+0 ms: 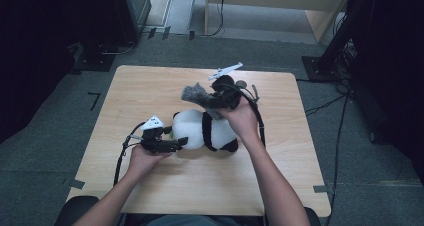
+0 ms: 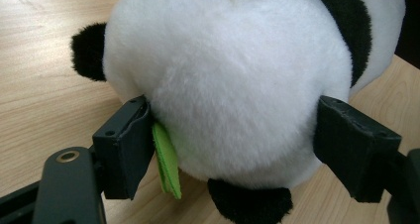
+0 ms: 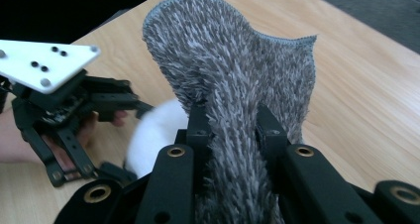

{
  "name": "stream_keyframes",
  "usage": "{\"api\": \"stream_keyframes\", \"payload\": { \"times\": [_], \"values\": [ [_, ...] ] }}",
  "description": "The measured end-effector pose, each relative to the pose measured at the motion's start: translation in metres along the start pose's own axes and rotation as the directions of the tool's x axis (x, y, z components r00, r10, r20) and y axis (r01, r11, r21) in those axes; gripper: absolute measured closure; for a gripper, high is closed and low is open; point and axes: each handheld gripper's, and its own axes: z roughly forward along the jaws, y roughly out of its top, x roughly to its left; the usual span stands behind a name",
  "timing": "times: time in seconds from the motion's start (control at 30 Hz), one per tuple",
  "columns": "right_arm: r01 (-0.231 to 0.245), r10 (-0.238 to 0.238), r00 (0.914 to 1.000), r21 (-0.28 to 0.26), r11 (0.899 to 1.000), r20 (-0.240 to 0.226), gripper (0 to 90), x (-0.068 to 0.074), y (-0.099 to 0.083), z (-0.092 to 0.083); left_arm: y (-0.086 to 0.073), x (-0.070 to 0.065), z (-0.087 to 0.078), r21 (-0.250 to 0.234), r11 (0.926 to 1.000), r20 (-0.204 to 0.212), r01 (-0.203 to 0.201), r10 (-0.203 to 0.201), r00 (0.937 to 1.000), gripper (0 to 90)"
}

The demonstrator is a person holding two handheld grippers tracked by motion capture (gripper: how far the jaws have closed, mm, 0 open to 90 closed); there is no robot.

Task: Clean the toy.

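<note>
I hold the soft black-and-white plush panda on the light wooden desk with my left tool; its jaws are wide and press on both sides of the white round head, next to a small green fabric tag. My right tool is closed on a grey fuzzy cloth piece, lifted just above the panda. To do this well, I think I must keep the panda steady and bring the cloth down slowly, without twisting it.

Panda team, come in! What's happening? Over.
Left gripper clamped around panda on table. Right gripper shut on grey furry cloth, held above panda. Nothing blocking.
</note>
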Motion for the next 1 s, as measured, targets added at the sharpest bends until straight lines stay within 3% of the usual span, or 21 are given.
{"api": "stream_keyframes", "payload": {
  "times": [0.07,0.23,0.43,0.5,0.77,0.8,1.0],
  "values": [
    [0.028,-0.027,0.9993,0.029,0.999,-0.027,74.9,0.013,0.008,0.021,0.000,0.000,0.000,-0.004,1.0000,0.000,-0.005,0.005,1.0000,21.4],
    [0.050,-0.044,0.9969,0.098,0.994,-0.066,74.9,0.028,0.010,0.058,0.000,0.001,0.000,-0.007,1.0000,-0.001,-0.006,0.006,1.0000,22.0],
    [0.043,-0.029,0.9951,0.158,0.987,-0.094,74.2,0.029,0.001,0.078,0.000,0.000,0.000,-0.003,1.0000,0.001,-0.004,0.004,1.0000,24.4],
    [0.033,-0.018,0.9948,0.147,0.989,-0.100,74.1,0.025,-0.001,0.075,0.001,0.000,0.001,-0.003,1.0000,0.000,-0.005,0.005,1.0000,24.6],
    [0.010,-0.004,0.9991,0.137,0.990,-0.041,72.9,0.007,-0.009,0.054,0.001,-0.001,0.001,-0.002,1.0000,0.000,-0.004,0.004,1.0000,24.4],
    [-0.009,0.013,0.9996,0.127,0.992,-0.026,72.9,-0.001,-0.014,0.045,0.001,0.000,0.001,-0.002,1.0000,0.001,0.000,0.000,1.0000,24.2],
    [-0.058,0.058,0.9983,0.087,0.995,-0.001,72.9,-0.019,-0.027,0.022,0.001,-0.001,0.001,-0.004,1.0000,0.003,-0.004,0.004,1.0000,24.1]
  ]
}}
